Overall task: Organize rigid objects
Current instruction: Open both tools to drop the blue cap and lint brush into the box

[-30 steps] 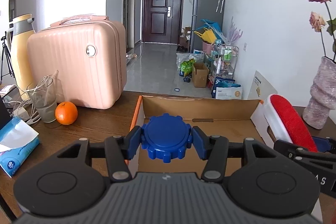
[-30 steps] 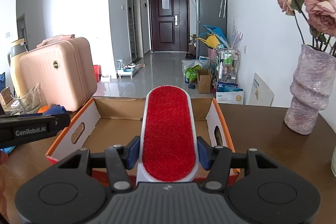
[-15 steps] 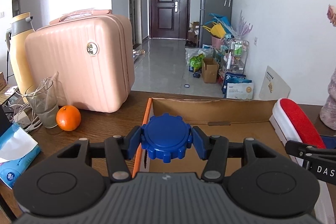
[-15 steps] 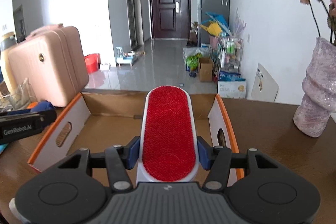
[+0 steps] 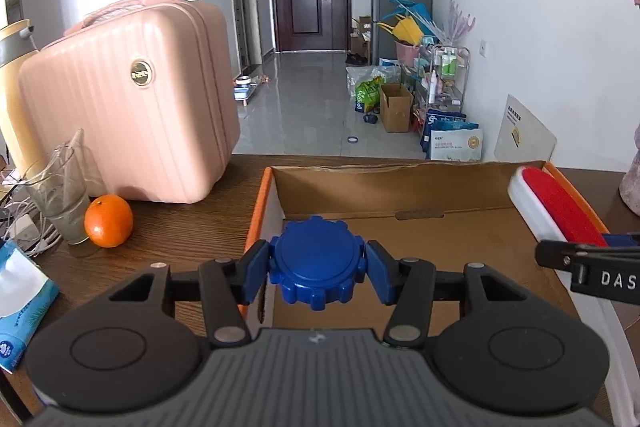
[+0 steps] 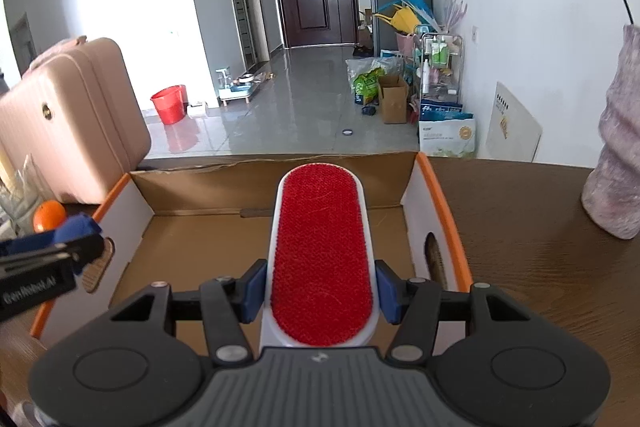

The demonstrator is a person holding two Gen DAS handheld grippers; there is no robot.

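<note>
My left tongs (image 5: 316, 267) are squeezing the hard, light blue cap (image 5: 316, 263) by its bumpy sides; my right tongs (image 6: 320, 287) are pinching the stiff brush (image 6: 320, 255) over the box (image 6: 448, 211).

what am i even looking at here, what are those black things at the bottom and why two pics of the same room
These are two hand-held grabbing tools, one in each of a person's hands. Each carries a wide-angle camera looking forward along its two fingers, so you get one picture per tool.

In the left tool's view, the left claw is shut on a blue ridged cap. In the right tool's view, the right claw is shut on a white brush with a red pad. Each tool also shows at the edge of the other's picture.

Both hover over an open cardboard box on a brown wooden table; no loose item shows inside it. Also on the table: a pink suitcase, an orange, a glass, a blue tissue pack and a vase.
</note>
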